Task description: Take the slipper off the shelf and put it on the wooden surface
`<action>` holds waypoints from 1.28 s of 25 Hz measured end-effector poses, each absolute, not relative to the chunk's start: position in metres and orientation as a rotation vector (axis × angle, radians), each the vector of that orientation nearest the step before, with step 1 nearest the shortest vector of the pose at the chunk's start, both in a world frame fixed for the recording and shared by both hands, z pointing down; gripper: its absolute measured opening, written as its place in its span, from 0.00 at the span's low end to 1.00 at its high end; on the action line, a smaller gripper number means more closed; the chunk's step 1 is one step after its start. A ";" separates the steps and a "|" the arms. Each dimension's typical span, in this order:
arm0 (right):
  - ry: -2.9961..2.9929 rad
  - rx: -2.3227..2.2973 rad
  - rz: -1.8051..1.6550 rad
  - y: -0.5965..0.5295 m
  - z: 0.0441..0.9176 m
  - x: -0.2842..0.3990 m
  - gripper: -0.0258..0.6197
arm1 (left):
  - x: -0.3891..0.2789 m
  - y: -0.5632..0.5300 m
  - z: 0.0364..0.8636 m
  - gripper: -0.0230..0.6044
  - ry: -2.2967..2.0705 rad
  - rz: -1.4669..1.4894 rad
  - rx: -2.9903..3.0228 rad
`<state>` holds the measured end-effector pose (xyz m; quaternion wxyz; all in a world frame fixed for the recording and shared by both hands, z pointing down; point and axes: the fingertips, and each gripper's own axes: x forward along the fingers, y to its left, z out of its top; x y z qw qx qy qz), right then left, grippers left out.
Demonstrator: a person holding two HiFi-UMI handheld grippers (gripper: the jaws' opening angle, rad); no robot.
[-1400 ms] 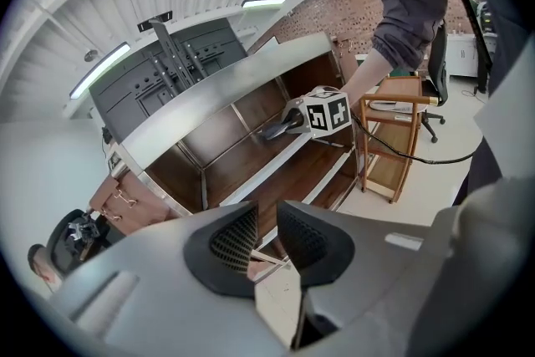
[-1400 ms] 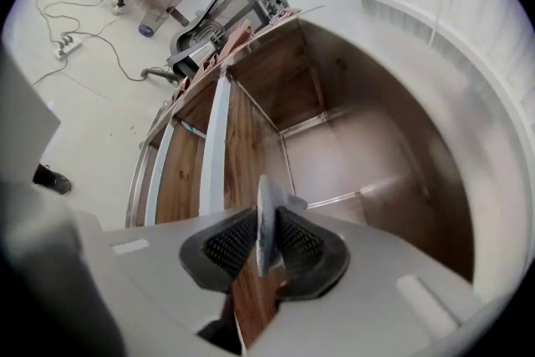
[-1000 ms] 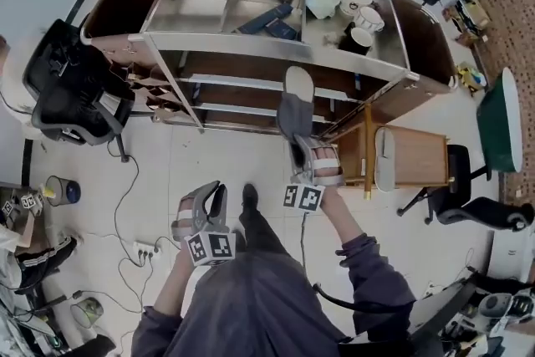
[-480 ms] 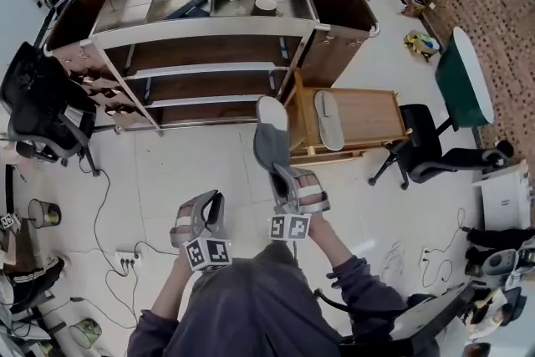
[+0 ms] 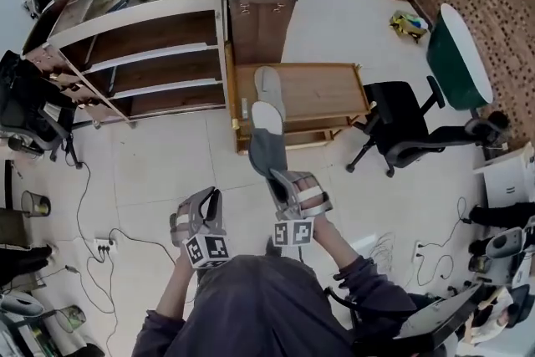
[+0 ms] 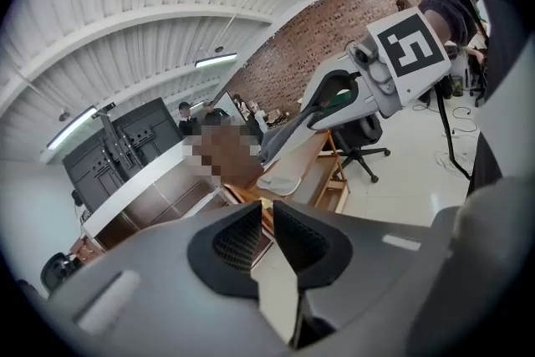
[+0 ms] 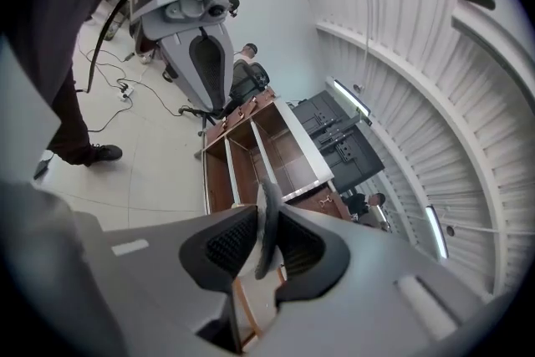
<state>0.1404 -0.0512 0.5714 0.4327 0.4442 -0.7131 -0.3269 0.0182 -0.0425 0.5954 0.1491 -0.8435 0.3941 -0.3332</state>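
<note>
Carried away from the shelf (image 5: 138, 54), the slipper (image 5: 266, 142) is now brought to the near edge of the wooden surface (image 5: 326, 92), clamped in the right gripper (image 5: 282, 180). The left gripper (image 5: 207, 209) is closed and empty. Only the set-down is judged to remain.

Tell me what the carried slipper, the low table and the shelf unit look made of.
Slipper: soft grey fabric, likely felt; matte, no shine.
Table: wood, judging by its warm brown tone; smooth finish.
Shelf unit: silvery metal frame and edges, reflective top; brown side panels, wood or laminate, can't tell.
</note>
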 end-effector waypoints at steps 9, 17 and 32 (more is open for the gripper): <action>-1.797 1.086 -0.751 0.018 0.585 0.252 0.15 | 0.129 0.031 0.581 0.13 1.096 -0.951 -2.443; -1.789 1.042 -0.724 0.002 0.616 0.278 0.15 | 0.143 0.030 0.582 0.13 1.105 -0.960 -2.437; -1.771 0.922 -0.634 -0.127 0.671 0.301 0.15 | 0.120 -0.058 0.585 0.13 1.187 -1.044 -2.446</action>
